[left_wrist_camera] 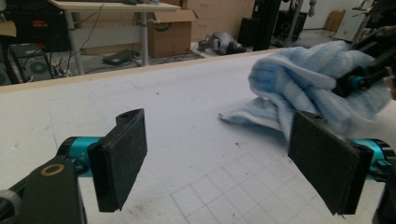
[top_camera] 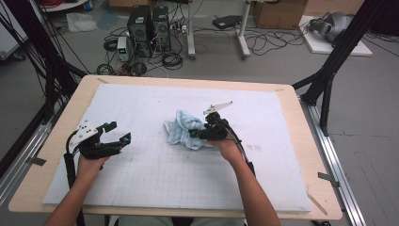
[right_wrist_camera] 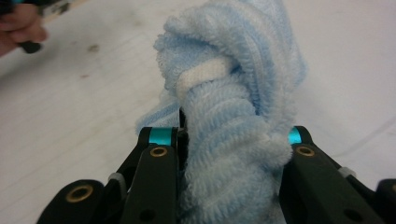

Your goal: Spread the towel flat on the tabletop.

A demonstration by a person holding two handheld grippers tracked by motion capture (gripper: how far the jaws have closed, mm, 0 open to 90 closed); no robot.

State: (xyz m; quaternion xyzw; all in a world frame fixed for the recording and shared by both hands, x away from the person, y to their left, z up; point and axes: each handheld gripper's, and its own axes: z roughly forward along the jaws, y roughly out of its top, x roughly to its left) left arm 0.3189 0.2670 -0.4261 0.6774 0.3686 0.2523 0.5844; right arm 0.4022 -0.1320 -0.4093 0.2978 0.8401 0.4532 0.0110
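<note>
A light blue fluffy towel point(top_camera: 183, 125) lies bunched at the middle of the white gridded mat point(top_camera: 155, 174). My right gripper point(top_camera: 200, 133) is shut on its near right side. In the right gripper view a thick roll of the towel point(right_wrist_camera: 233, 60) is squeezed between the two black jaws of the right gripper point(right_wrist_camera: 229, 140). My left gripper point(top_camera: 113, 134) rests over the mat's left part, well apart from the towel, open with nothing between its pads. In the left gripper view the left gripper point(left_wrist_camera: 219, 154) faces the towel point(left_wrist_camera: 303, 79), which sits ahead and to the right.
The mat covers a wooden table point(top_camera: 188, 81). Black frame posts point(top_camera: 329, 70) stand at both far corners. On the floor behind are computer towers point(top_camera: 149, 26), cables and cardboard boxes point(top_camera: 277, 13). Bare mat lies in front of and to the left of the towel.
</note>
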